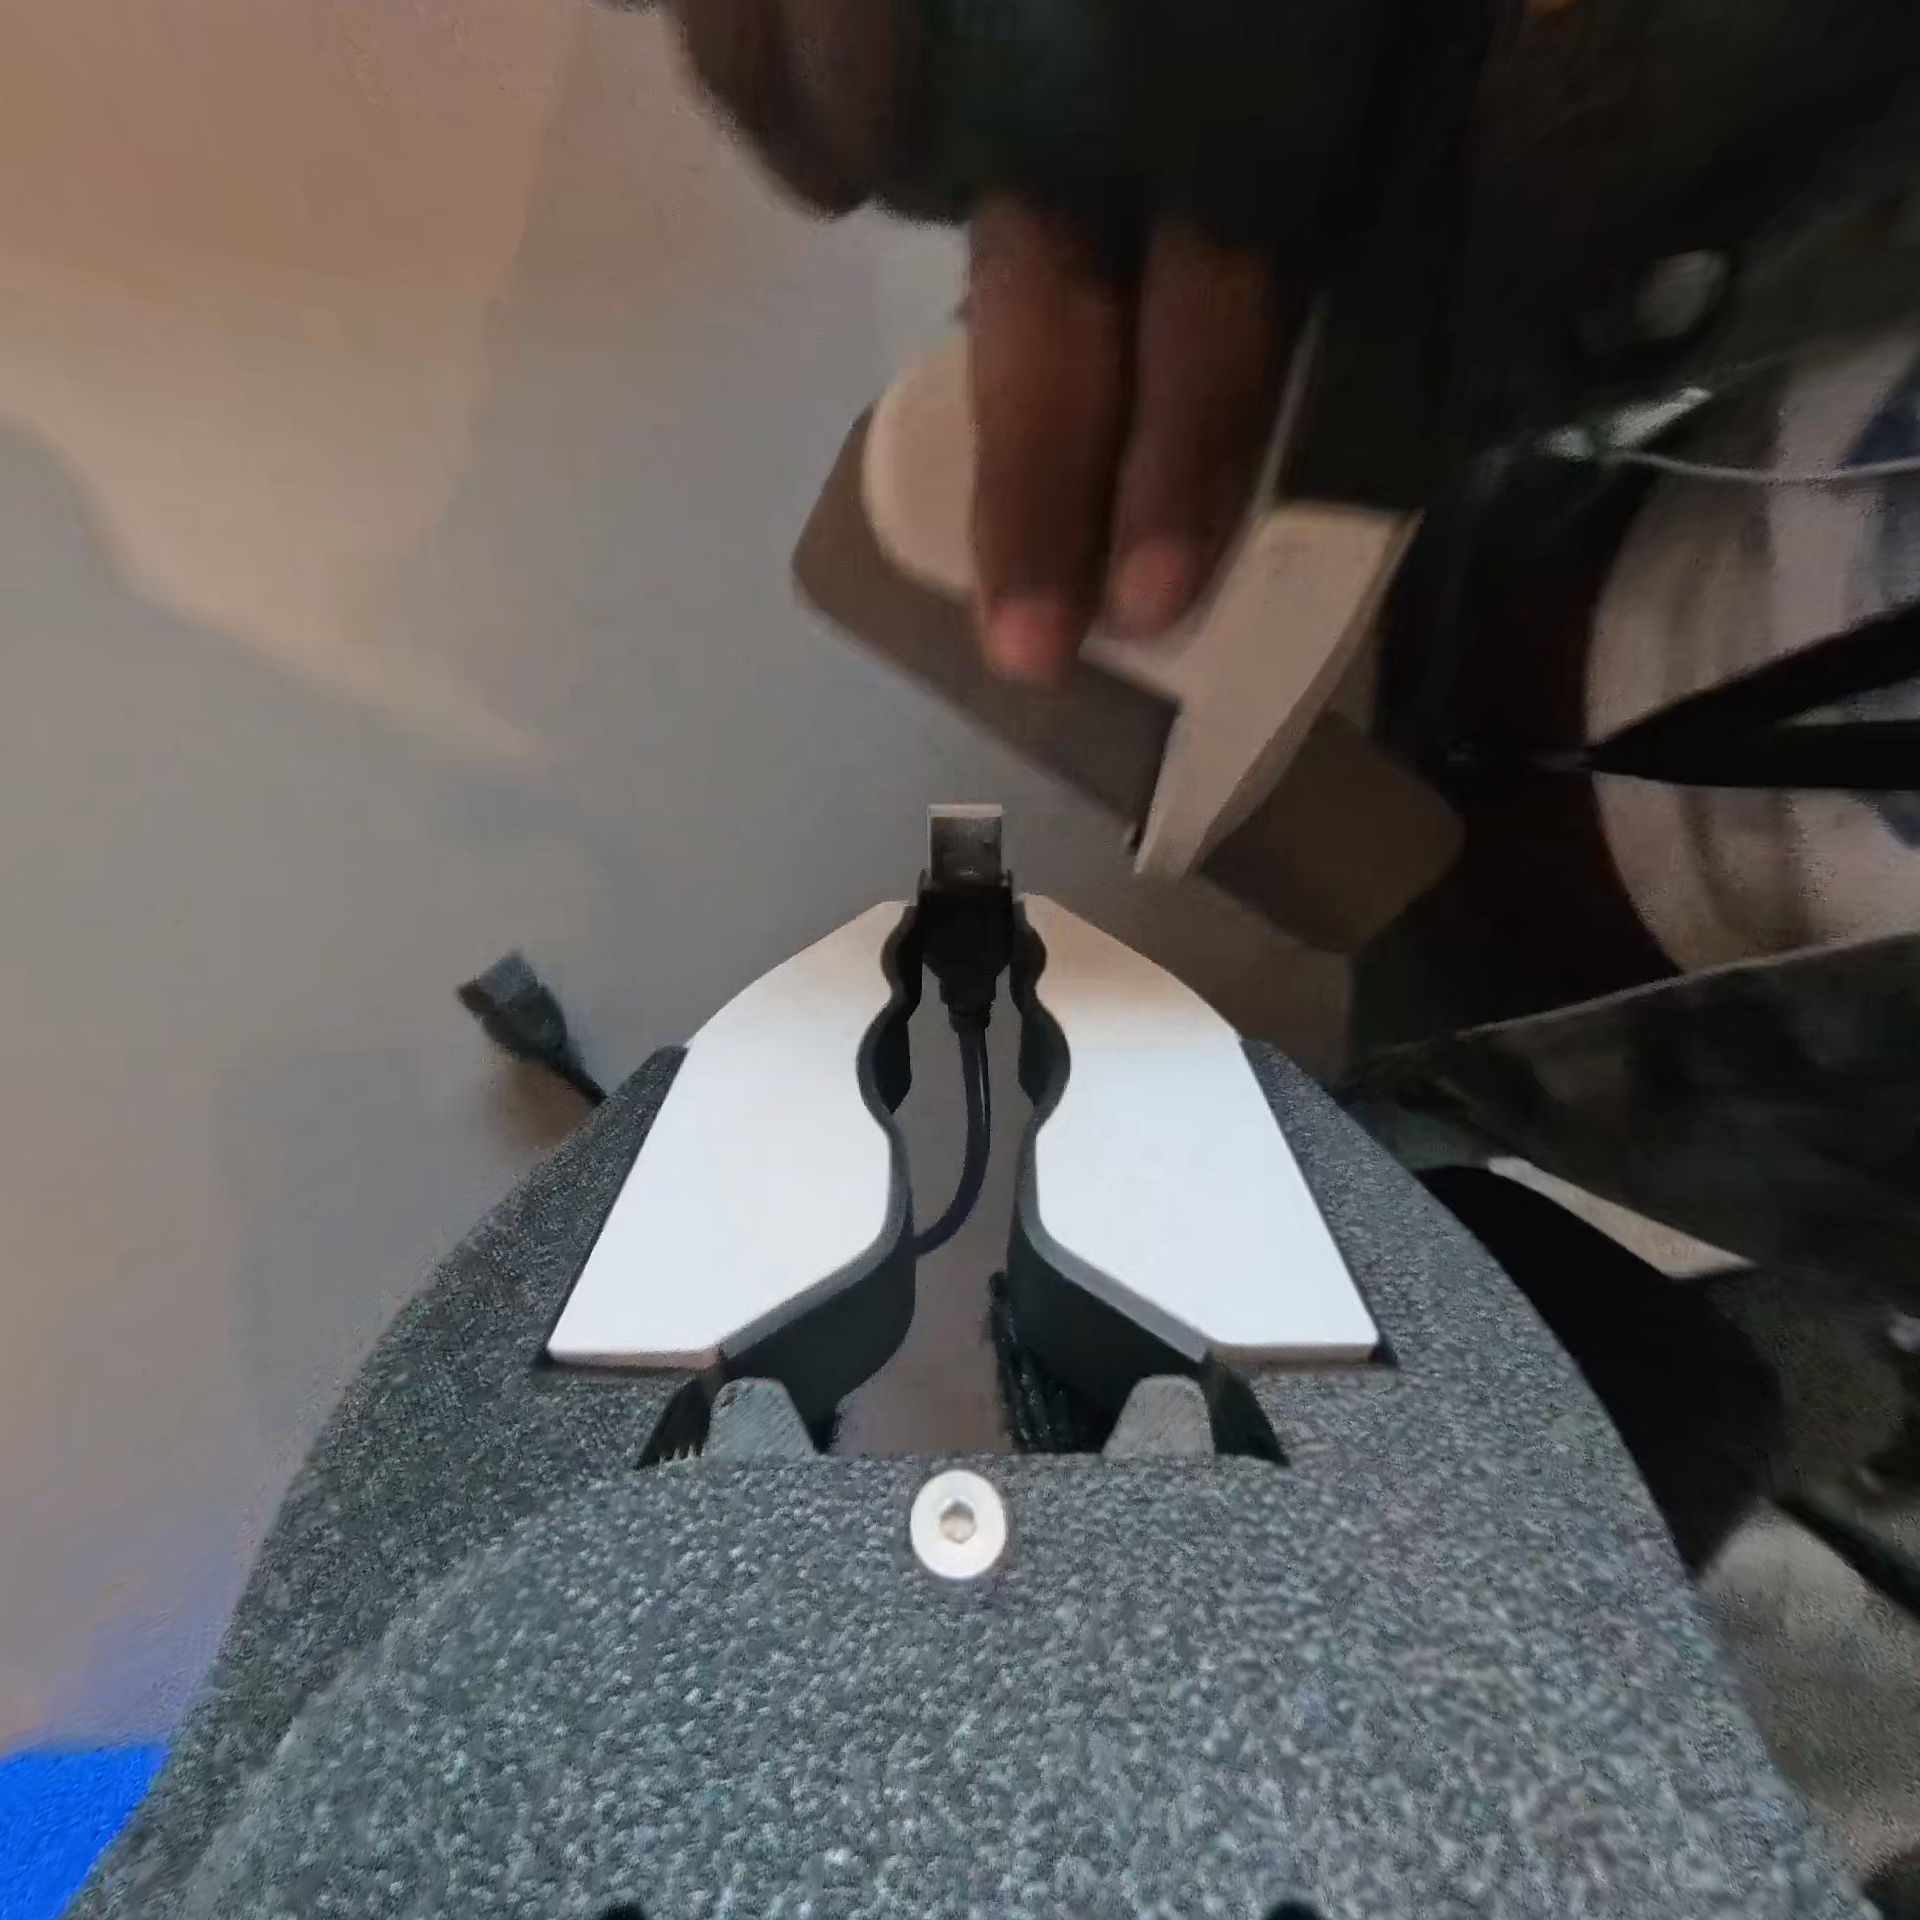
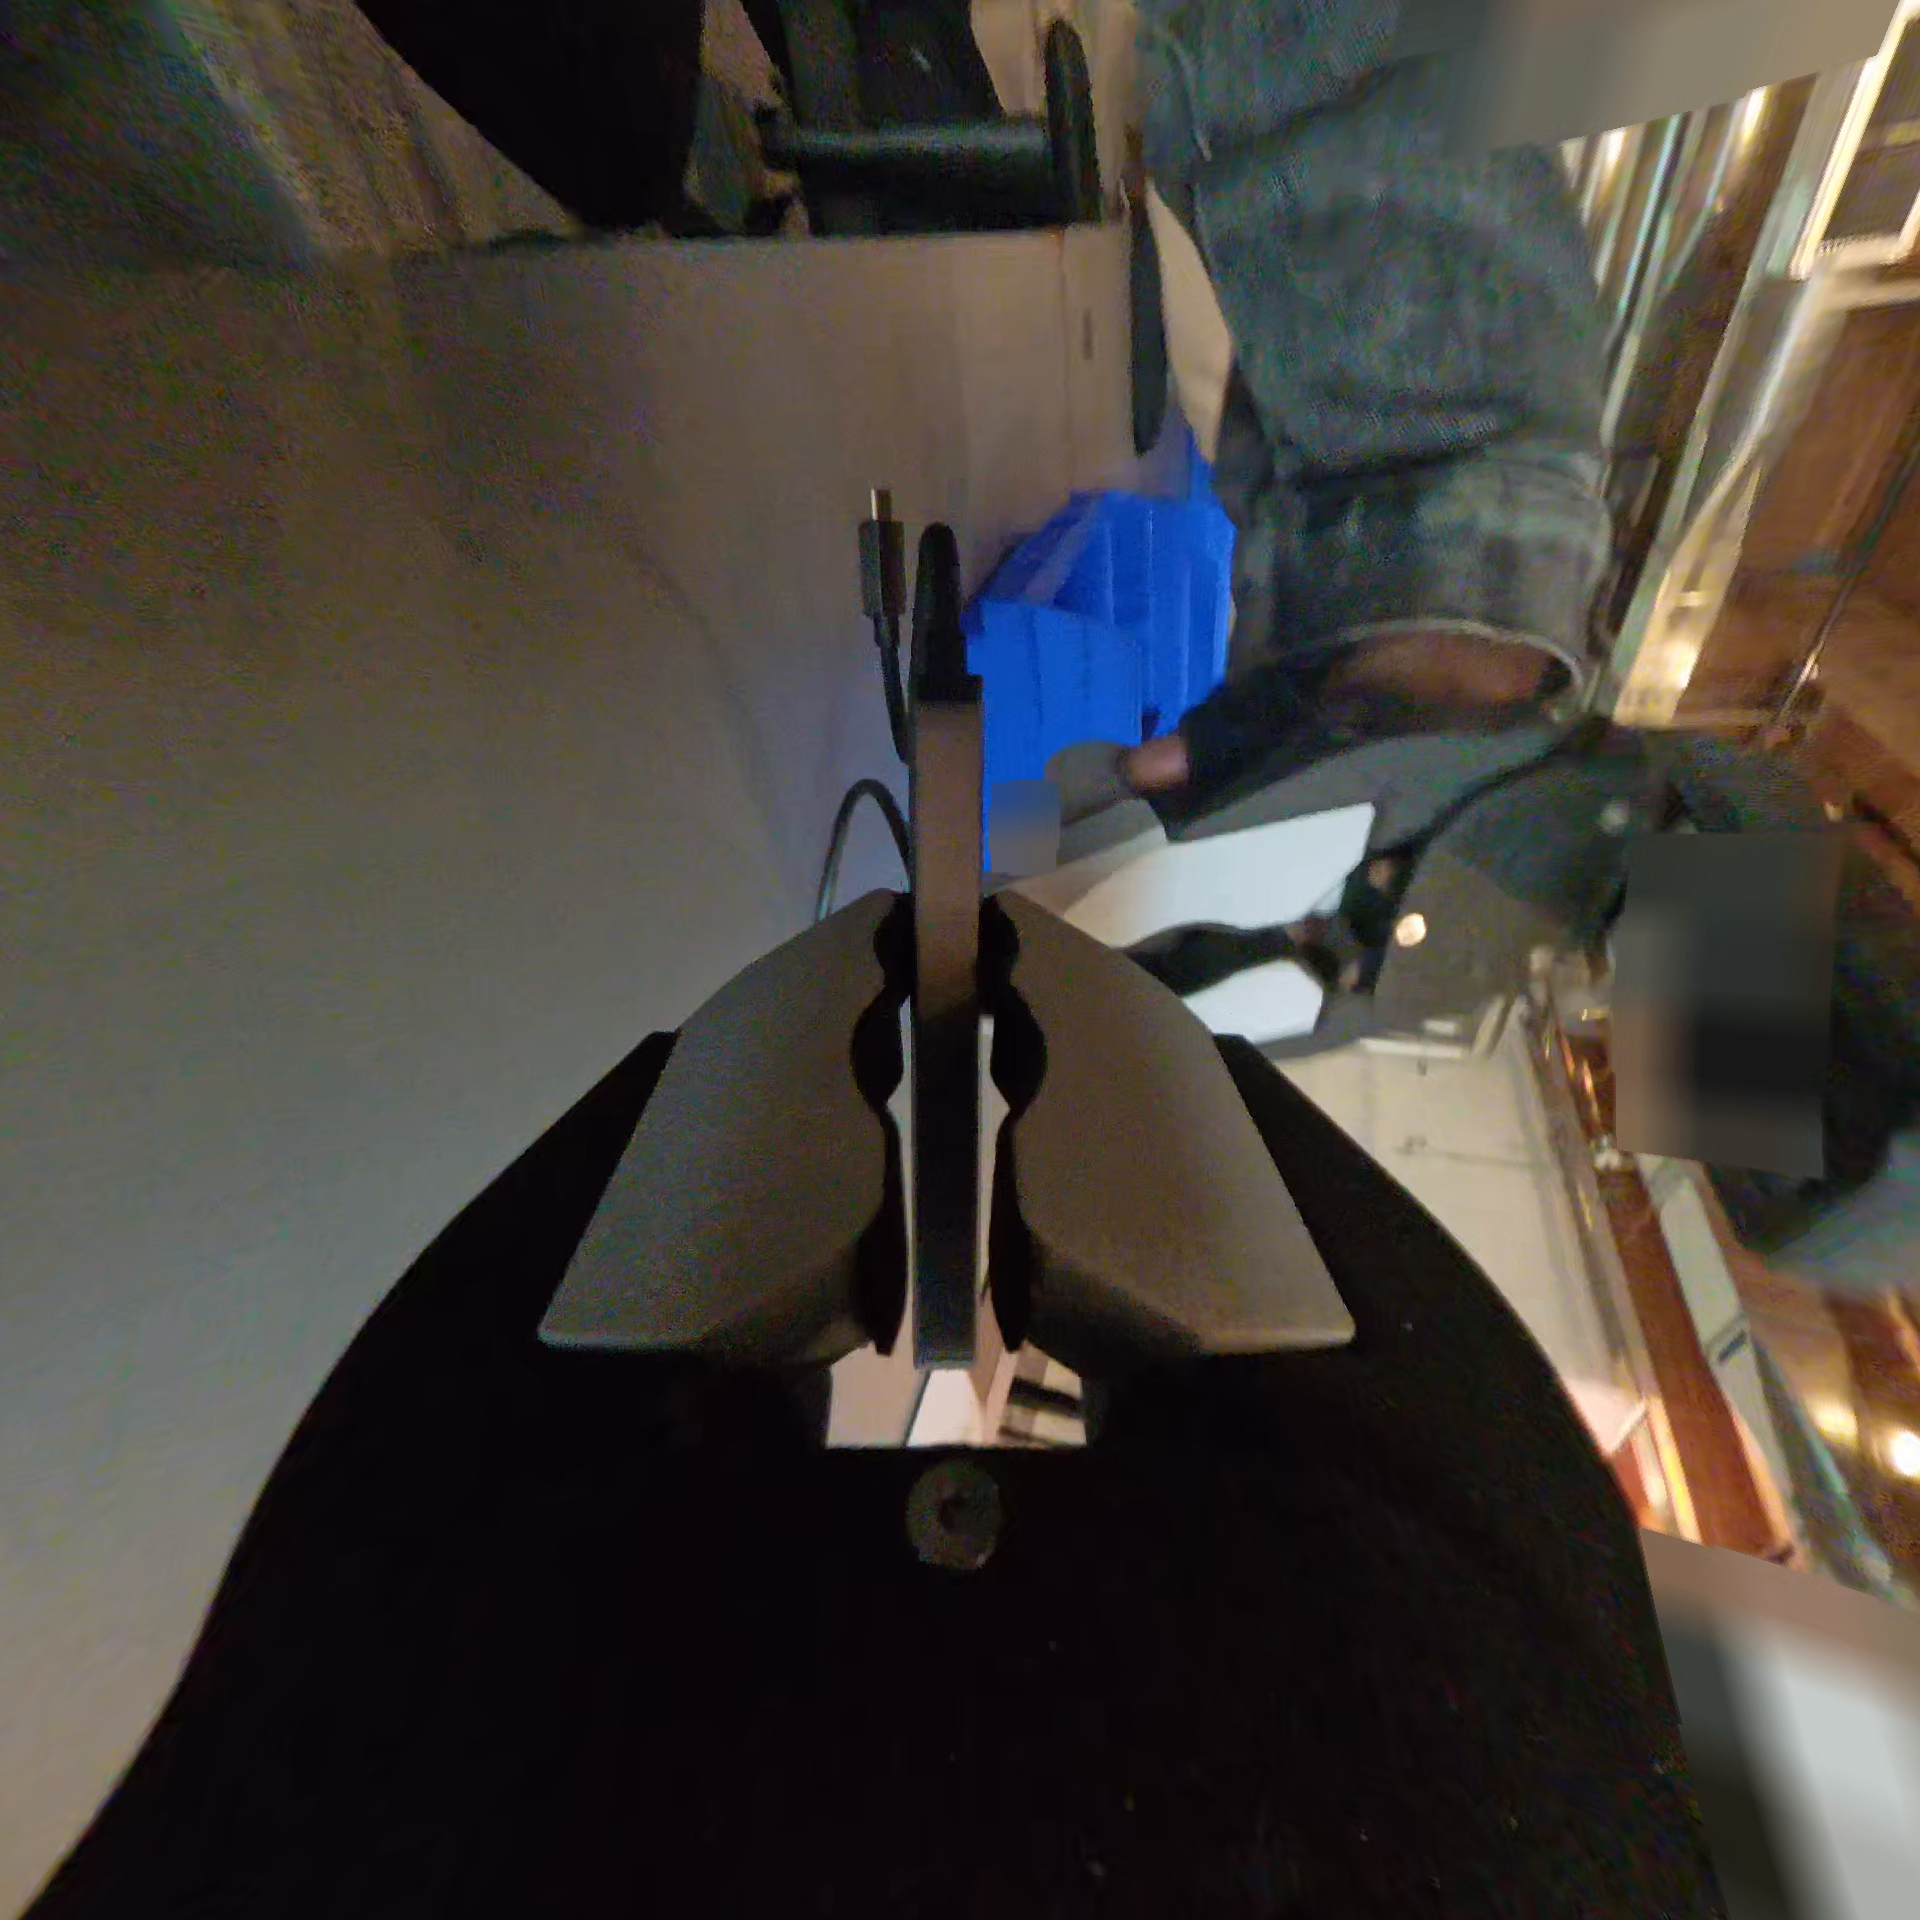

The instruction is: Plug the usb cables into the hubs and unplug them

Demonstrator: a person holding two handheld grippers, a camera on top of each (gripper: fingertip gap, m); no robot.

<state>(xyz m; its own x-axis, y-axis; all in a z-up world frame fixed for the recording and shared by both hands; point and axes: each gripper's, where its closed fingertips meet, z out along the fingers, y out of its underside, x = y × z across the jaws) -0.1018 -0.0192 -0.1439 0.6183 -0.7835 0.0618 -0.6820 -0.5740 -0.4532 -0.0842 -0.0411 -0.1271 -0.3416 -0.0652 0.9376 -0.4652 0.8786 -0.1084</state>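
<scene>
1. You have no readable text, brand, number or sign in the left wrist view.
2. In your right wrist view, a small dark mark on the pale worktop (image 2: pixel 1087 343) edge is too tiny and blurred to read.
3. Nothing else carries legible lettering.

A plain white table (image 2: pixel 416 623) fills the left side. Beyond it stand a blue bin (image 2: pixel 1101 623) and warmly lit wooden shelving (image 2: pixel 1766 416).
</scene>
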